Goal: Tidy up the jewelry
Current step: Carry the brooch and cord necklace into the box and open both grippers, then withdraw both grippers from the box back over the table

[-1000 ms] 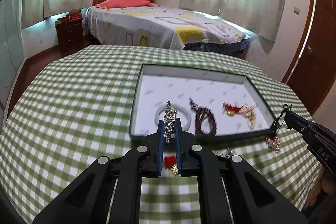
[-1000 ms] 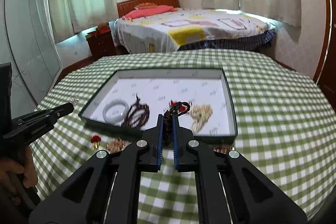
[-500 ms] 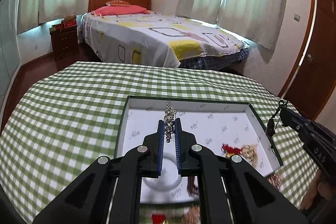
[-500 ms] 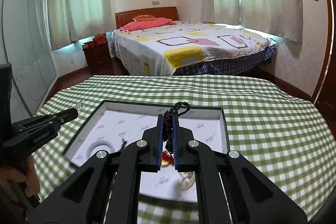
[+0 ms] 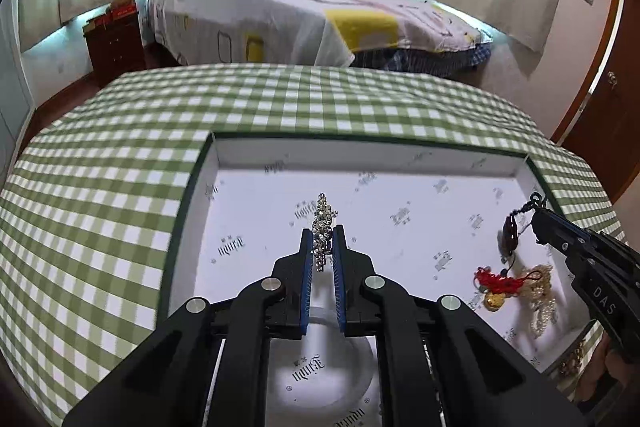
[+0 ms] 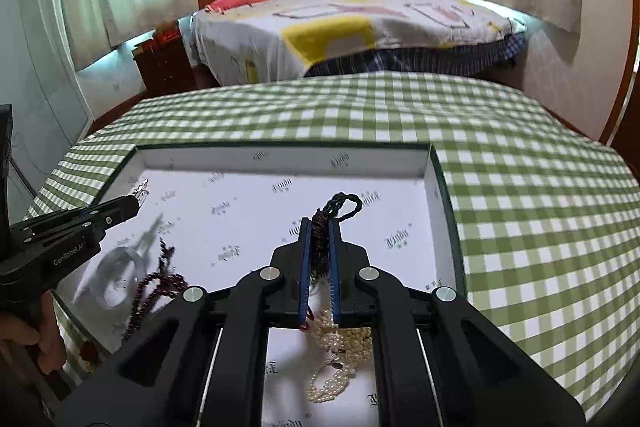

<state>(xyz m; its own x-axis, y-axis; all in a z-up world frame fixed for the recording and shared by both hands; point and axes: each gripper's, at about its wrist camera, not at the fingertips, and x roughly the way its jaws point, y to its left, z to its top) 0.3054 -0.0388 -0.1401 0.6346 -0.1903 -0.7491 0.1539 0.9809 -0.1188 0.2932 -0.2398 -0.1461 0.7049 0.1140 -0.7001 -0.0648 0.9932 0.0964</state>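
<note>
My left gripper [image 5: 323,235] is shut on a silver rhinestone piece [image 5: 323,223] and holds it over the left half of the white-lined box [image 5: 400,147]. My right gripper [image 6: 319,227] is shut on a dark corded necklace [image 6: 342,205], held over the box's right half [image 6: 434,187]. It shows at the right of the left wrist view [image 5: 536,215] with a dark pendant [image 5: 509,233] hanging. In the box lie a white bangle [image 6: 116,277], a dark red bead string [image 6: 158,285], a pearl strand [image 6: 340,355] and a red-tasselled gold charm [image 5: 496,287].
The box sits on a green checked tablecloth [image 5: 100,187] on a round table. A red charm [image 6: 89,351] lies on the cloth by the box's near left corner, and a gold piece [image 5: 572,363] by its near right. A bed [image 5: 300,15] stands behind the table.
Both grippers have moved forward and lower over the box, each holding its piece. The jewelry lying on the cloth has dropped to the edge of view.
</note>
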